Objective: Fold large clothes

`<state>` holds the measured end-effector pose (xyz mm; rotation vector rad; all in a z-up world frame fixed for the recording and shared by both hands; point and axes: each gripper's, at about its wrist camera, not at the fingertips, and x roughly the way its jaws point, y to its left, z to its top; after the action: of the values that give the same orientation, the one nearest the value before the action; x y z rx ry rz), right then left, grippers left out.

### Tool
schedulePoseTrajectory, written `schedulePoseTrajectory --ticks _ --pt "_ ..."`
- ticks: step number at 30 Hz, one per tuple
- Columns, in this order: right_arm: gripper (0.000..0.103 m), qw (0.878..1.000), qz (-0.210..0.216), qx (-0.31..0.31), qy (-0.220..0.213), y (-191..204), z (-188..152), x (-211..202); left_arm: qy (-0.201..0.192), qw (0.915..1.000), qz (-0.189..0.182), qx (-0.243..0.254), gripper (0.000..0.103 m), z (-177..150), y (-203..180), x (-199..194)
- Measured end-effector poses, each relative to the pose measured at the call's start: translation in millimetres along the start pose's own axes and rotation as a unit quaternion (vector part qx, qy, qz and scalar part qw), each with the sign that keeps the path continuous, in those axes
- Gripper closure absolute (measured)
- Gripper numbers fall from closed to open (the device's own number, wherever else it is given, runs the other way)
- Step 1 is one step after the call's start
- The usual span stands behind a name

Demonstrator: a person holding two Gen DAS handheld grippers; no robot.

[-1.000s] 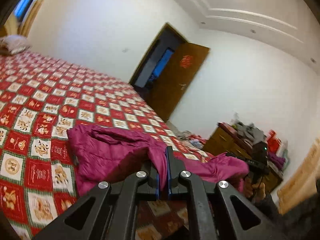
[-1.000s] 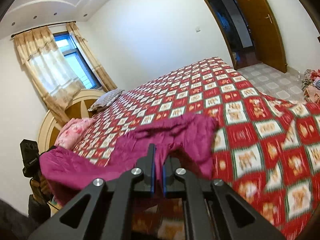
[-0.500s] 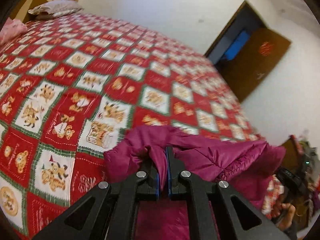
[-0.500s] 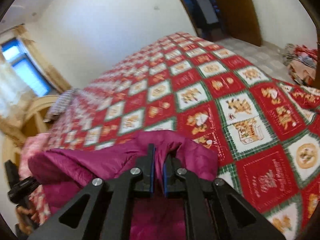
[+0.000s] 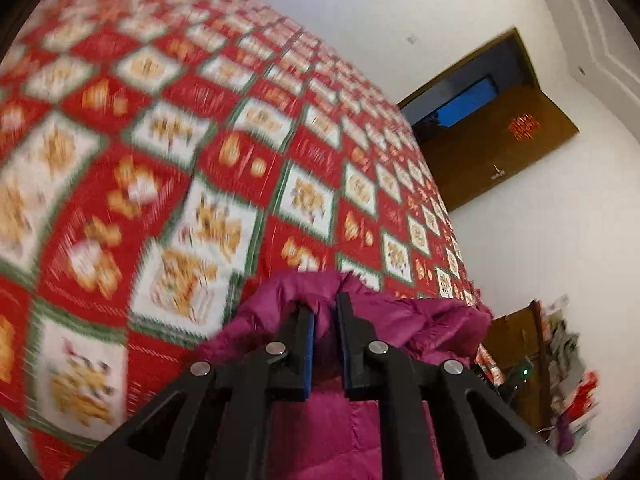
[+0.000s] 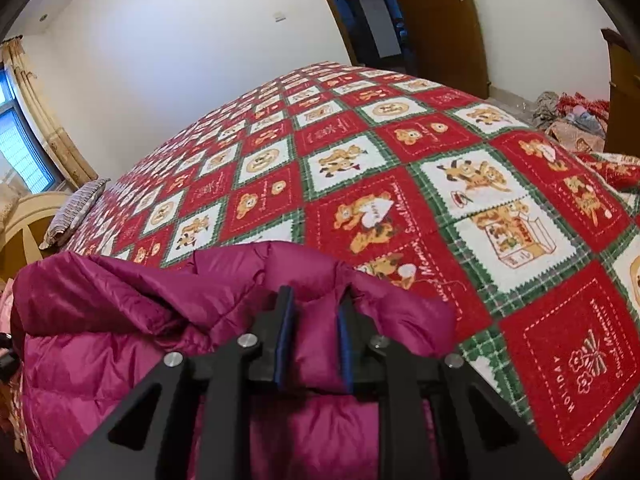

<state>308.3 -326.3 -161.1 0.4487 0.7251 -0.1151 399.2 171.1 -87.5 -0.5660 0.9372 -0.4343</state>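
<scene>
Magenta padded jacket (image 6: 132, 344) lying on the near part of a bed, its upper fold bunched around both grippers. Right wrist view: right gripper (image 6: 314, 316) at 6 o'clock, its two black fingers (image 6: 285, 312) standing slightly apart, their jaws having just been opening; a puffed ridge of the jacket fills the gap between the blue pads, though whether the pads press it or merely flank it cannot be told. The garment spreads from the fingers toward 9 o'clock as a rumpled roll and continues down toward 7 o'clock in quilted panels. Left wrist view: left gripper (image 5: 324, 312) at 6 o'clock, its fingers (image 5: 347, 320) a narrow gap apart, jaws likewise just opening; jacket (image 5: 400, 320) fabric rises between and over the fingertips, forming a hump just beyond them and extending toward 4 o'clock. Grip here is also uncertain. Beyond the jacket in both views, a red, white and green patchwork bedspread (image 6: 400, 184) with bear motifs, blurred in the left view (image 5: 200, 160). Farther, at 9 o'clock in the right view, a striped pillow (image 6: 72, 216) by a headboard, and a curtained window (image 6: 24, 148). Farthest, a brown wooden door (image 6: 436, 20) at 1 o'clock, also seen at 2 o'clock in the left view (image 5: 496, 160).
</scene>
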Motion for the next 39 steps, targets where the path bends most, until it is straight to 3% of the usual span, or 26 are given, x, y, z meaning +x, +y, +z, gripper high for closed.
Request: schedulePoseTrajectory --ticks 2,4,5,6,8,11,13,15,17,19,23,27,31,35,39 --pt "0.081 1.000 -0.001 0.002 0.000 -1 0 0 -0.020 0.9991 0.023 0.030 0.088 5 -15 -12" --pt "0.080 1.000 -0.004 -0.002 0.000 2 0 2 -0.056 0.9950 0.068 0.047 0.062 9 -21 -23" --pt "0.079 1.000 -0.005 -0.003 0.000 3 -1 2 -0.078 0.9919 0.087 0.050 0.042 9 -23 -30" --pt "0.077 1.000 -0.006 -0.004 0.000 4 -1 2 -0.096 0.9900 0.092 0.046 0.038 10 -24 -35" --pt "0.073 1.000 -0.002 -0.005 0.009 5 3 0 -0.112 0.9878 0.099 0.043 0.038 5 -33 -40" --pt "0.051 1.000 0.016 0.000 0.013 5 15 -15 -0.083 0.9813 0.111 0.133 0.038 -17 -73 -22" --pt "0.017 0.999 0.020 0.002 -0.050 5 27 -57 -0.060 0.9753 0.114 0.179 0.038 -41 -94 -8" --pt "0.007 0.993 0.003 -0.017 -0.120 12 31 -99 -0.039 0.9760 0.092 0.194 0.038 -64 -108 9" --pt "0.015 0.987 -0.014 -0.060 -0.147 30 31 -127 -0.013 0.9791 0.060 0.194 0.038 -84 -118 33" --pt "0.050 0.988 0.009 -0.110 -0.105 52 27 -126 -0.001 0.9767 0.061 0.206 0.038 -95 -127 53" --pt "0.054 0.989 0.060 -0.129 -0.030 95 10 -88 -0.012 0.9775 0.057 0.203 0.038 -104 -140 88" --pt "0.057 0.985 0.049 -0.167 0.011 129 -1 -38 -0.030 0.9715 0.100 0.213 0.038 -98 -139 111" --pt "0.060 0.978 -0.013 -0.206 0.029 134 -11 10 -0.040 0.9659 0.136 0.217 0.037 -90 -122 129" --pt "0.060 0.984 -0.001 -0.172 0.033 111 -19 26 -0.052 0.9661 0.128 0.218 0.028 -93 -114 143" --pt "0.060 0.983 -0.018 -0.179 0.032 115 -20 29 -0.039 0.9656 0.136 0.218 0.022 -92 -113 159"
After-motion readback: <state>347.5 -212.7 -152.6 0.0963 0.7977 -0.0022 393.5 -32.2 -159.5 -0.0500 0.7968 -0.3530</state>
